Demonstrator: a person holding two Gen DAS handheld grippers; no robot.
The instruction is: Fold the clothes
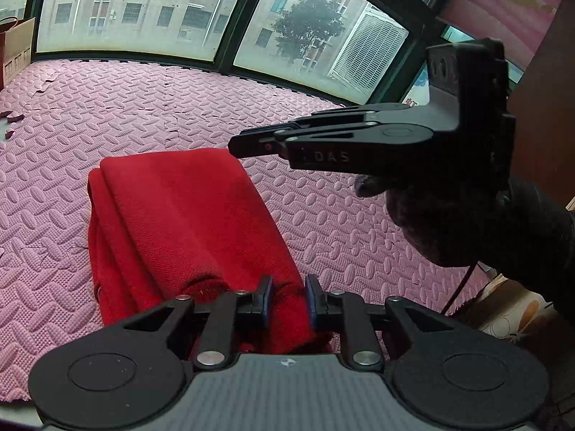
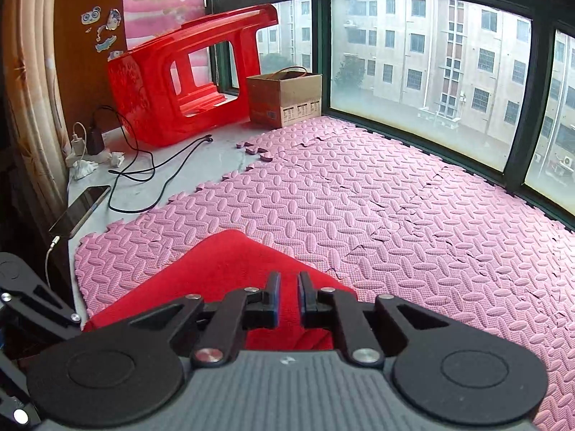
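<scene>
A red cloth lies folded into a long strip on the pink foam mat. My left gripper is low over the strip's near end. Its fingers stand a little apart, the red fabric lies between them, and the pads do not press it, so it is open. My right gripper hangs in the air above the strip's far right corner, held by a dark-gloved hand. In the right wrist view my right gripper shows only a narrow slit with nothing in it, over the red cloth.
A red plastic stool lies on its side by a cardboard box at the window. A phone, black cables and chargers lie on the bare sill left of the pink mat. Window frames bound the mat's far edge.
</scene>
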